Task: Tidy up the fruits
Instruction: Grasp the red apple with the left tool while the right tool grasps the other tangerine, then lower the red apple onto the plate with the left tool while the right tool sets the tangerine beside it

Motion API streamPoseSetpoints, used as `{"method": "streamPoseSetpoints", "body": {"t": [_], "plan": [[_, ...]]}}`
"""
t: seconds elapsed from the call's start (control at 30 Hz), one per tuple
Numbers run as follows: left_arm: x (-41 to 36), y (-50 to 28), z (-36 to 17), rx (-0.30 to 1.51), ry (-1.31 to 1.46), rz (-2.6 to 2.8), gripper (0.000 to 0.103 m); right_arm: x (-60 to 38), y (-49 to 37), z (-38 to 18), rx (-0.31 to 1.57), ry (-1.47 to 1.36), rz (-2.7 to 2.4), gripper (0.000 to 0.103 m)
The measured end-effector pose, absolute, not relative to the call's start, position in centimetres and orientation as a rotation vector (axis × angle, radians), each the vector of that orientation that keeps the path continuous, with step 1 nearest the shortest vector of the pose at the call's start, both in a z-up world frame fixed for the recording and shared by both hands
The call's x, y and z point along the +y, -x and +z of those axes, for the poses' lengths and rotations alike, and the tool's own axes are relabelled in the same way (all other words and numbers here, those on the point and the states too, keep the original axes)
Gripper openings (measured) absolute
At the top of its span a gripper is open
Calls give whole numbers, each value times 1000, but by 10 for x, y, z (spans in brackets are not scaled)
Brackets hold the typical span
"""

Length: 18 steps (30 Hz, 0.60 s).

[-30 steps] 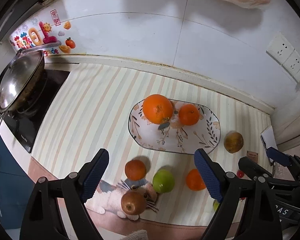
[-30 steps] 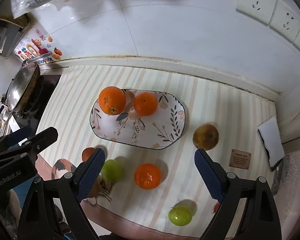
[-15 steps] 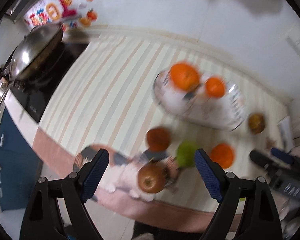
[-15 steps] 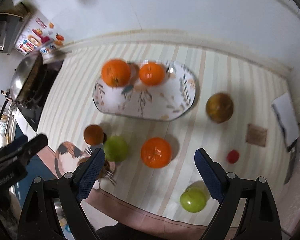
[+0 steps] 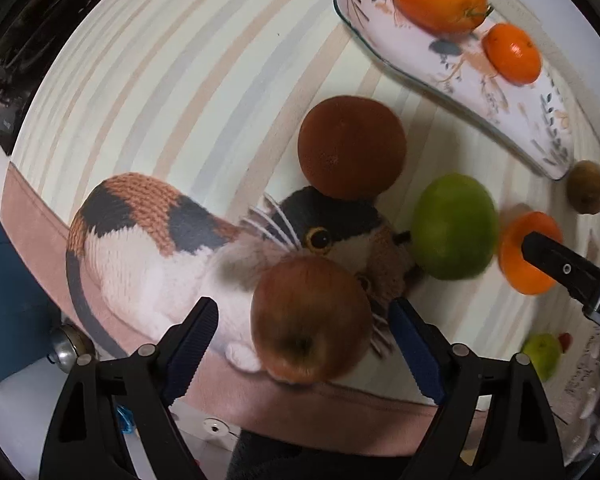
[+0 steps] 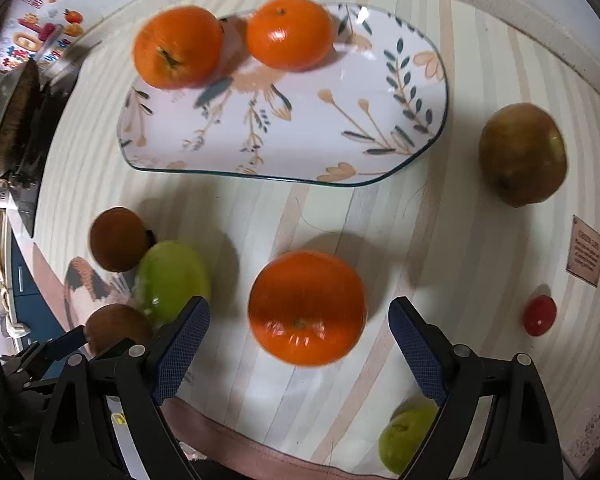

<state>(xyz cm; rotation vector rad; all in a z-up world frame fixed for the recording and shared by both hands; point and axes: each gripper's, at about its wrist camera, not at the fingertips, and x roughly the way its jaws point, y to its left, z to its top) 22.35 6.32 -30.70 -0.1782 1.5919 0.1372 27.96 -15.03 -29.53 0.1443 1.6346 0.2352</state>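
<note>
A brownish-red apple (image 5: pixel 312 320) sits at the front edge of the counter, on the mat's knitted cat picture (image 5: pixel 152 248), between the spread, empty fingers of the left gripper (image 5: pixel 304 344). A loose orange (image 6: pixel 307 307) lies just ahead of the right gripper (image 6: pixel 299 344), whose fingers are also wide apart. A green apple (image 6: pixel 172 276) rests beside it. Farther back, the floral plate (image 6: pixel 300 128) holds two oranges (image 6: pixel 178 46).
</note>
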Motion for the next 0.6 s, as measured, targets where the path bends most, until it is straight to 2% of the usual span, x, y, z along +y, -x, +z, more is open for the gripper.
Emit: {"method": "streamPoseSetpoints", "body": {"t": [0.03,0.07,0.1,0.17,0.6], "plan": [[63,-224,-310,1589,182,138,67,-149,-280,-300,1643,-137,235,91],[63,-224,-313,1589,200,132,61,-147,-280,-305,1653,-130,234,86],[63,-223,-314,1585,210,134,61,-145,-280,-309,1662,-125,238,77],[60,-222,-312,1567,194,143,61,-143,-279,-313,1662,-94,225,70],[34,-185,-319,1588,196,111,61,-132,-225,-317,1712,-45,309,69]]}}
